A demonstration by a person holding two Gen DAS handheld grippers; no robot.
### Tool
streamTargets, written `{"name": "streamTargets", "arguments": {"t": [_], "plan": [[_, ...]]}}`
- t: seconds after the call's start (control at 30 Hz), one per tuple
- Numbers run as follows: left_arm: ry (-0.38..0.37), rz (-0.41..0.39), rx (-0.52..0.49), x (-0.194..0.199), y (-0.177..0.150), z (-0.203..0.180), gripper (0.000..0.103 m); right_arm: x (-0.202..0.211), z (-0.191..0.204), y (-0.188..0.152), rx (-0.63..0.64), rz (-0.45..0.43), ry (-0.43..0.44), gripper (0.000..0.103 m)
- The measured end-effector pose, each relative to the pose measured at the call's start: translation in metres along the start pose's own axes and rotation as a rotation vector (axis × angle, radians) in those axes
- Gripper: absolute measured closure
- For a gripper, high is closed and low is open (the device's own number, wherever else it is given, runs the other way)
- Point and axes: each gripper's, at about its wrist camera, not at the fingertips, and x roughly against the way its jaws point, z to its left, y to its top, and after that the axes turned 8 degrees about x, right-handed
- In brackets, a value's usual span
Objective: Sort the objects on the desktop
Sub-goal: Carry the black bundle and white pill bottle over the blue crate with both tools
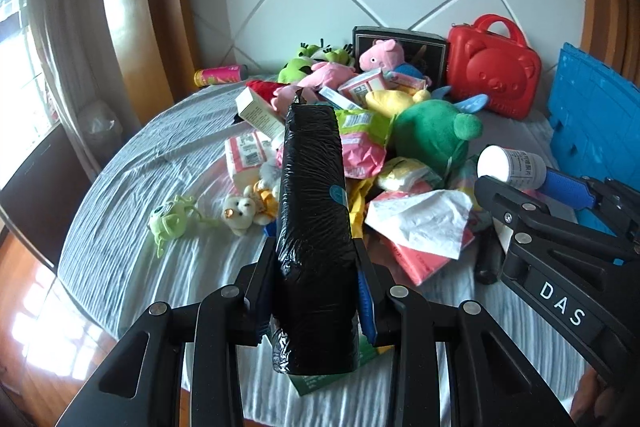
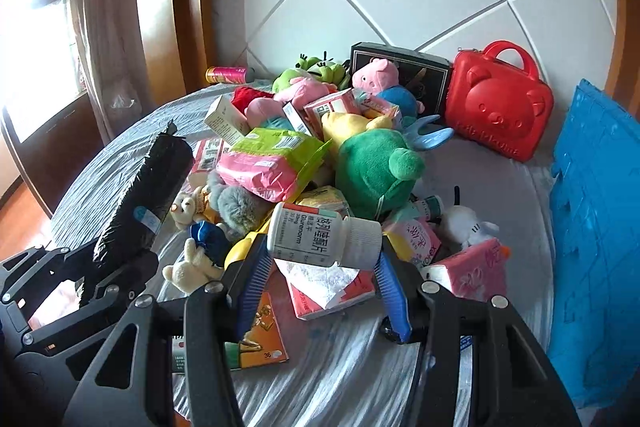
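Note:
My left gripper (image 1: pixel 316 283) is shut on a long black plastic-wrapped package (image 1: pixel 314 227), held above the table; the package also shows in the right wrist view (image 2: pixel 144 195). My right gripper (image 2: pixel 324 259) is shut on a white medicine bottle (image 2: pixel 316 233), held sideways above the pile; it also shows in the left wrist view (image 1: pixel 510 165). Below lies a heap of plush toys, tissue packs and small boxes, with a green plush (image 2: pixel 376 167) on top.
A red bear-face case (image 2: pixel 500 103) and a black box (image 2: pixel 404 69) stand at the back. A blue crate (image 2: pixel 596 227) stands at the right. A pink can (image 2: pixel 226 75) lies at the back left. Small plush toys (image 1: pixel 172 219) lie on the striped tablecloth (image 1: pixel 132 187).

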Motion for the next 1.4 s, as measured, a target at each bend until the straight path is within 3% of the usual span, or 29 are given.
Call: {"name": "streamTargets", "arguments": {"t": [0.2,0.43,0.67,0.87,0.97,1.1,1.27,1.4], "plan": [[-0.080,-0.071,-0.041,0.030,0.015,-0.024,0.070,0.045,-0.018,0.012,-0.026,-0.064,-0.086,0.052],[-0.201,-0.167,-0.105,0.074,0.036,-0.093,0.070,0.116,-0.077,0.019,-0.070,-0.164,-0.225,0.052],[-0.324,-0.270,-0.157,0.124,0.044,-0.208,0.070,0.191,-0.182,-0.002,-0.125,-0.238,-0.387,0.051],[-0.436,-0.321,-0.206,0.172,0.039,-0.326,0.069,0.258,-0.295,-0.041,-0.171,-0.260,-0.511,0.051],[-0.467,-0.308,-0.254,0.190,0.031,-0.384,0.069,0.283,-0.349,-0.063,-0.204,-0.235,-0.559,0.051],[-0.478,-0.215,-0.333,0.194,0.017,-0.453,0.069,0.301,-0.412,-0.092,-0.263,-0.168,-0.596,0.051],[-0.484,-0.106,-0.394,0.181,-0.004,-0.496,0.069,0.289,-0.470,-0.123,-0.339,-0.048,-0.581,0.052],[-0.465,-0.060,-0.403,0.172,-0.011,-0.508,0.069,0.275,-0.493,-0.137,-0.366,-0.001,-0.558,0.052]]}}
